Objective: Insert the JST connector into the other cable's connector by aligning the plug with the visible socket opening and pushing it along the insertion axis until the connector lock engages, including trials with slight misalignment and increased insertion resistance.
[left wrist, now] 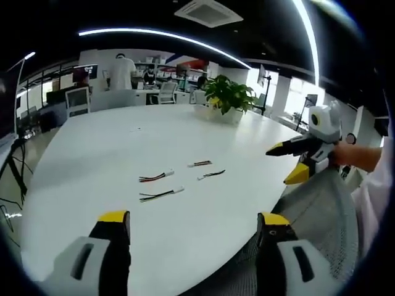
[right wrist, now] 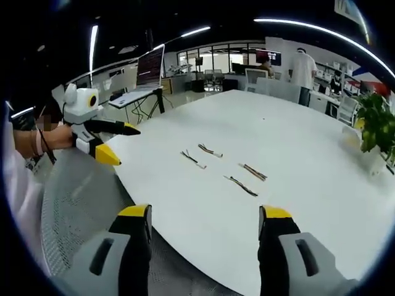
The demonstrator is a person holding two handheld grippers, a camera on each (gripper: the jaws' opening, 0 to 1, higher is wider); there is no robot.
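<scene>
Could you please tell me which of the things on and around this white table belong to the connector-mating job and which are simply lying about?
For the job:
- four short cables with connectors
- left tool, open
- right tool, open
- white table they lie on

Just lying about:
- potted plant
- laptop on a stand
- office chairs
</scene>
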